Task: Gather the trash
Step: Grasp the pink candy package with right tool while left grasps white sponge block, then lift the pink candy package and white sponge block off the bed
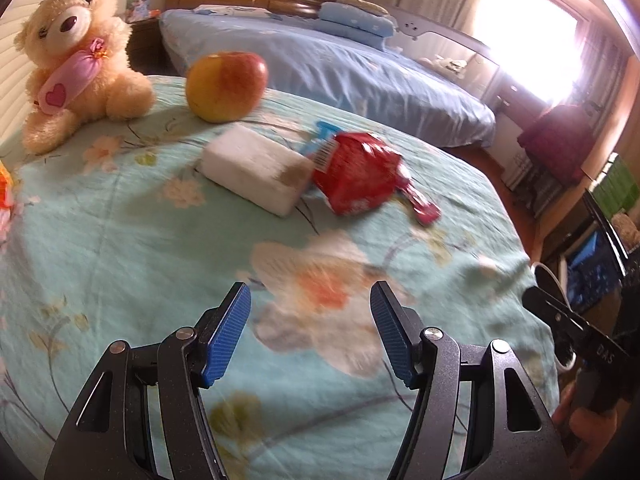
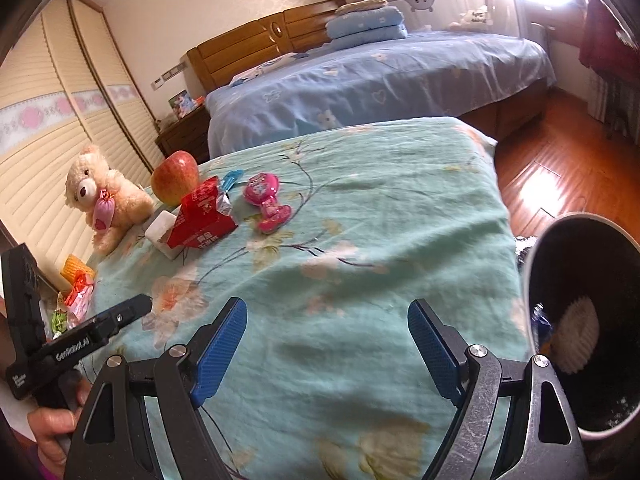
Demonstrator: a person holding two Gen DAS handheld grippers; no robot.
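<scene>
Both hand-held grippers [image 1: 310,332] [image 2: 326,344] angled down, jaws apart, over floral sheet [image 2: 360,240].

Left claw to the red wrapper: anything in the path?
Nothing visible. The left claw is open and empty over bare floral sheet, and the red wrapper lies straight ahead. The white foam block touches the wrapper's left side, so it crowds that edge but does not block the approach.
</scene>
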